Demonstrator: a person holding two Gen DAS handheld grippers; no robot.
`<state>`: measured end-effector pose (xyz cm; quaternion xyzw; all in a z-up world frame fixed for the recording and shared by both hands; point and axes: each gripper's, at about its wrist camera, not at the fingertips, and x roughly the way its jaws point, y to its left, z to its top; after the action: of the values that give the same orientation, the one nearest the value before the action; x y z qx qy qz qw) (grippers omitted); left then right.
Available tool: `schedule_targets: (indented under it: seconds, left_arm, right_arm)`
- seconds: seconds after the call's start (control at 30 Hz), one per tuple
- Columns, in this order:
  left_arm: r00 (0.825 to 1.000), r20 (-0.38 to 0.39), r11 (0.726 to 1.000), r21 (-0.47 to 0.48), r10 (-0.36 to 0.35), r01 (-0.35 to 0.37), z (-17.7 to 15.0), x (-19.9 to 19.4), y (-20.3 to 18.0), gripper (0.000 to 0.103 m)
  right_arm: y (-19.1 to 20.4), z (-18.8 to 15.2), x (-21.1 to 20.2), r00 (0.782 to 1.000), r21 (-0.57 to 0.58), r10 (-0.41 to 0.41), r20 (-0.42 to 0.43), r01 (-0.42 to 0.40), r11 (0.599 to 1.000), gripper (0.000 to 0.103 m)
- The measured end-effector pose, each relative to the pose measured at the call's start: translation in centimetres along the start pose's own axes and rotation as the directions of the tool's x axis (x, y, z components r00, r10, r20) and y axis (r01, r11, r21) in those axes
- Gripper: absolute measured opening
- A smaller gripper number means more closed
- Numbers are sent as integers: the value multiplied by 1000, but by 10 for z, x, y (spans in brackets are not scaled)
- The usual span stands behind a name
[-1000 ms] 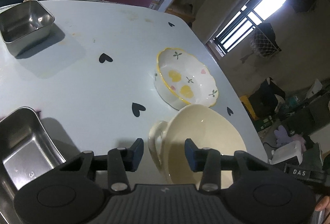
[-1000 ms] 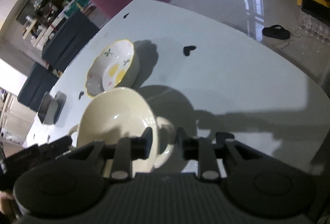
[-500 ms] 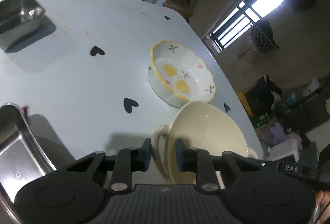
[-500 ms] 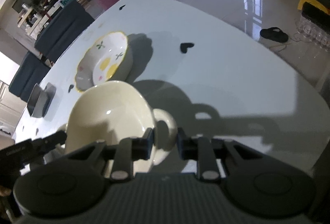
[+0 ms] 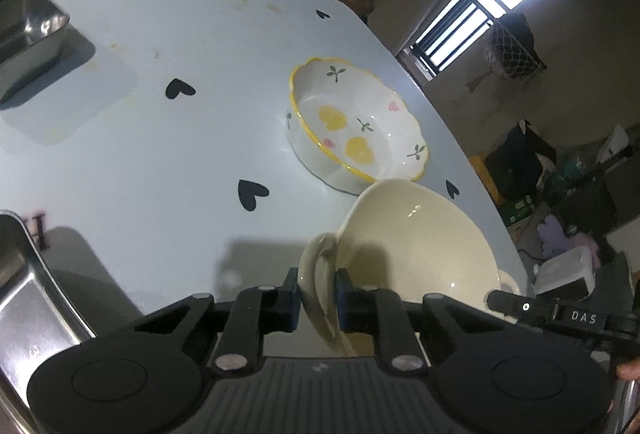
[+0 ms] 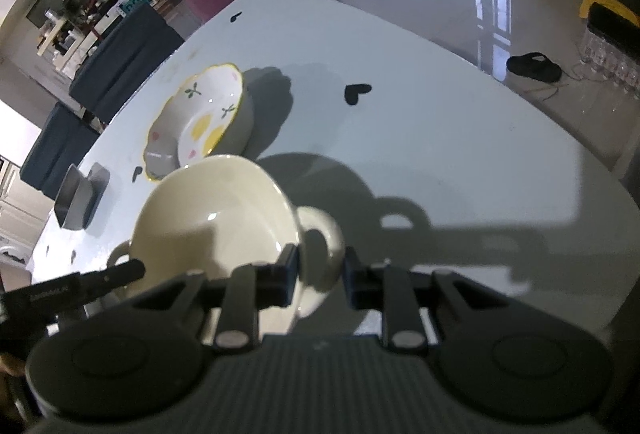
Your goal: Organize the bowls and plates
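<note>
Between the left fingers: one loop handle of the cream bowl (image 5: 416, 242), pinched by the left gripper (image 5: 318, 298).
Right gripper (image 6: 320, 274): clamped on the opposite handle, pads on either side of the loop.
Bowl position: directly ahead of both tools, apparently raised a little off the table (image 5: 160, 162), though contact is hard to judge.
Ahead of the bowl: flowered dish (image 5: 352, 130), just beyond its rim.
Left of the left tool: steel tray (image 5: 28, 298).
Doing it well: probably lift both handles level and together, then lower centred without knocking the dish.

Each hand-held gripper (image 5: 318, 298) (image 6: 320, 274) is matte black, with silver screws, blue-edged pads and a ribbed base.
</note>
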<state>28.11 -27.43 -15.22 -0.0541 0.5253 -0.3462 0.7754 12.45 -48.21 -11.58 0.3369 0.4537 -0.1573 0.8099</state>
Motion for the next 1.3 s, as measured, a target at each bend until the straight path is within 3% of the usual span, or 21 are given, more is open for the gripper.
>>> schedule_targets:
  seconds: [0.6,0.83,0.97,1.3]
  left_arm:
    - [1000,-7,1000,3,15,-15,-1,10,-4,19]
    - [1000,4,999,-51,-14,14,-2,11,1,18]
    - [999,31,1000,-2,7,-7,-4,10,-5,19]
    - [997,82,1000,10,14,-15,-7,-1,-10,19]
  right_arm:
    - [11,-4,4,999,-103,-30,23,32,994,29]
    - [-10,-1,8,997,7,59,45,-60,998,26]
    - [-7,-1,9,998,-39,48,49,-46,998,26]
    - [3,-7,-2,995,-124,51,88,-40,992,27]
